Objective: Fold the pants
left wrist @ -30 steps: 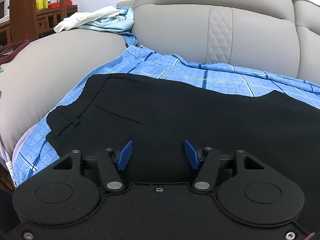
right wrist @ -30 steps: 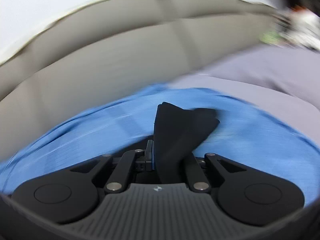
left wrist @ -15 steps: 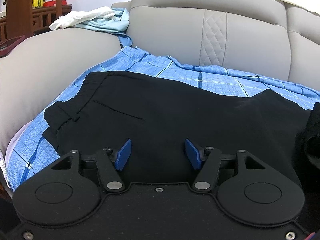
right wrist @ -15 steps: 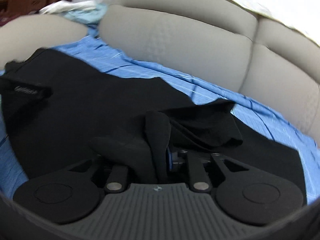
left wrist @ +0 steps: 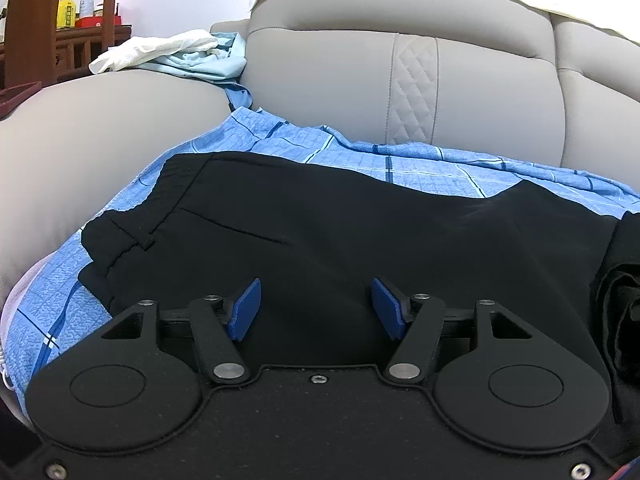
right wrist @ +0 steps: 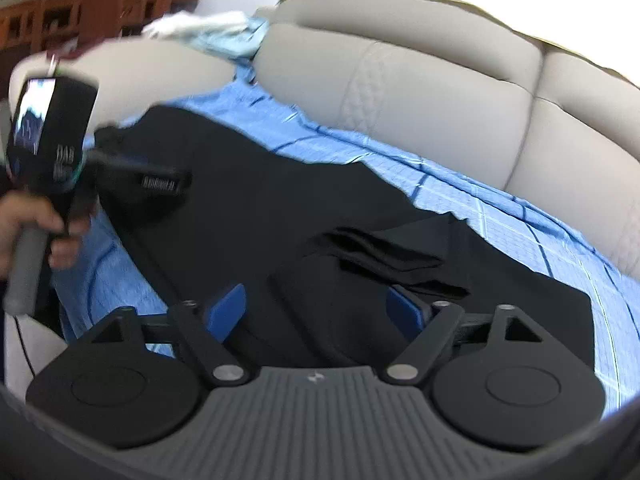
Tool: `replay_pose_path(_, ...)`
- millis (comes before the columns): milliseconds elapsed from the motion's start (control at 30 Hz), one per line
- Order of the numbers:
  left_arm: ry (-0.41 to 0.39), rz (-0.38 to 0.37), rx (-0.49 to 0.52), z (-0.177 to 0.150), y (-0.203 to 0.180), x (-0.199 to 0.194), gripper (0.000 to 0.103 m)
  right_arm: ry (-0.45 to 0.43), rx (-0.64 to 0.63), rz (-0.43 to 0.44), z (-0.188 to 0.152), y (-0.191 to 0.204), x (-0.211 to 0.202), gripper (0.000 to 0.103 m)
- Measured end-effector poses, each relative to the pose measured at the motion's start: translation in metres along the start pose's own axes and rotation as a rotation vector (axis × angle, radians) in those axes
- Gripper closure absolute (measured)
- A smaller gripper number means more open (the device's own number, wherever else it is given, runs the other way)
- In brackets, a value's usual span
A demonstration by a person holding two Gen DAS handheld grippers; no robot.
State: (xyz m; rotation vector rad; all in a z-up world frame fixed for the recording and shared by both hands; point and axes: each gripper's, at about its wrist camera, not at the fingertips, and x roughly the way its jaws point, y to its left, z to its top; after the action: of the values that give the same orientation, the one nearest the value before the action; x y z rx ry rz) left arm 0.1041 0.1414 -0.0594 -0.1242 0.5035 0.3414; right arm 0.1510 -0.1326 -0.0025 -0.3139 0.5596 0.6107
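Black pants lie flat on a blue checked sheet on a grey sofa, waistband at the left. In the right wrist view the pants have a leg end folded over onto them, bunched just ahead of my right gripper. My right gripper is open, its blue pads either side of that bunched fabric. My left gripper is open and empty, low over the near edge of the pants. The left gripper also shows in the right wrist view, held in a hand at the left.
The sofa backrest rises behind the sheet and its armrest at the left. Loose white and light blue clothes lie on the armrest top. A wooden cabinet with bottles stands far left.
My right gripper carried the pant leg leftward over the pants, then opened and let the fabric go. My left gripper stayed open and shifted only slightly.
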Motion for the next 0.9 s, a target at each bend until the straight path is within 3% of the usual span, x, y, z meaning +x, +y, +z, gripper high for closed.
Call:
replay_pose_path(100,0.004,-0.009,-0.010,0.001,0.002,0.000,0.043,-0.038,0.110,-0.065,0.003,-0.023,-0.005,0.011)
replay_pose_path(233,0.009,-0.016,-0.021,0.001,0.005,-0.001,0.043,0.015,0.251,-0.352,0.003,-0.059,0.019,0.011)
replay_pose_path(367,0.008,-0.014,-0.019,0.002,0.006,-0.002,0.043,0.173,0.210,-0.645,0.004,-0.077,0.073,0.017)
replay_pose_path(400,0.008,-0.015,-0.020,0.002,0.006,-0.001,0.043,0.216,0.183,-0.694,0.007,-0.077,0.090,0.020)
replay_pose_path(433,0.008,-0.016,-0.021,0.002,0.006,-0.002,0.043,0.200,0.169,-0.705,0.013,-0.073,0.098,0.023)
replay_pose_path(533,0.011,-0.019,-0.029,0.002,0.007,-0.002,0.043,0.157,0.170,-0.571,0.041,-0.061,0.115,0.028)
replay_pose_path(667,0.013,-0.024,-0.040,0.002,0.011,-0.003,0.043,0.059,0.271,-0.255,0.079,-0.056,0.129,0.028)
replay_pose_path(733,0.010,-0.021,-0.037,0.002,0.011,-0.004,0.043,0.004,0.345,-0.155,0.091,-0.059,0.128,0.027)
replay_pose_path(800,0.006,-0.019,-0.032,0.001,0.012,-0.005,0.043,-0.034,0.390,-0.144,0.096,-0.061,0.124,0.024)
replay_pose_path(900,0.006,-0.022,-0.036,0.001,0.013,-0.006,0.043,-0.044,0.359,-0.215,0.088,-0.062,0.113,0.023)
